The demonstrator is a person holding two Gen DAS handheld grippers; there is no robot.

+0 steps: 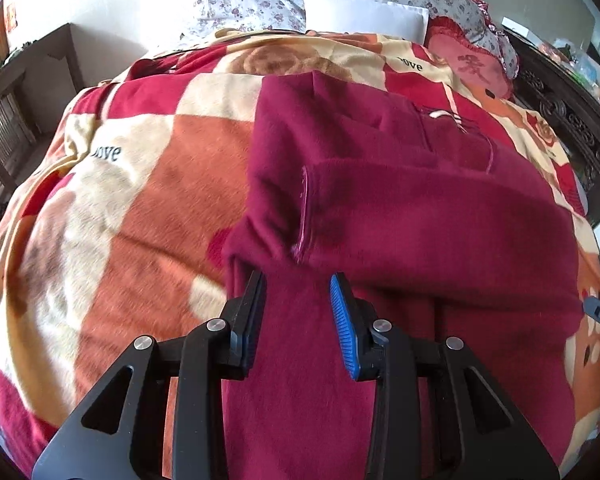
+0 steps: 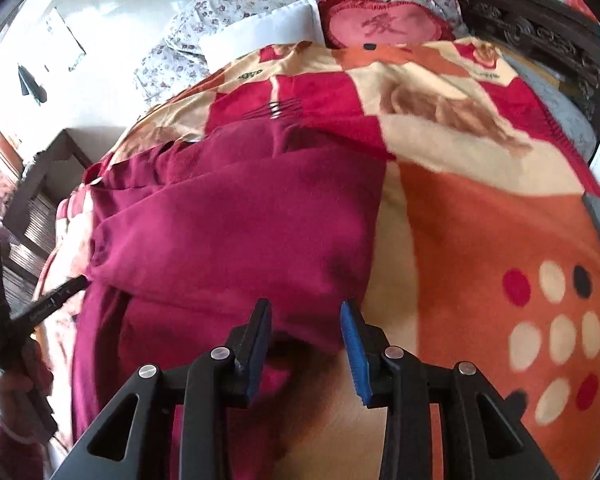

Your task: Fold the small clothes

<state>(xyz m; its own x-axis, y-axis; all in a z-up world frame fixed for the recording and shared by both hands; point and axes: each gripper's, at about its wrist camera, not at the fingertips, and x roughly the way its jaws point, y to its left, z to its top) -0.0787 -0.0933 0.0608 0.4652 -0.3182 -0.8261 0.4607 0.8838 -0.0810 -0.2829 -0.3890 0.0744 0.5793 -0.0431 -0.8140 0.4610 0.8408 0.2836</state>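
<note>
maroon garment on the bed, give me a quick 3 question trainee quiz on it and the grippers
1. True or false: the maroon garment lies on a plain white sheet.
2. Multiple choice: what is between the left gripper's fingers? A) a clamped fold of cloth B) nothing pinched, the garment lies behind an open gap C) the white pillow
3. Fill in: in the right wrist view, the right gripper hangs over the garment's ____ edge, where it meets the checked blanket.

Key
1. False: it lies on the checked blanket with orange, red and cream squares.
2. B
3. Right
</note>
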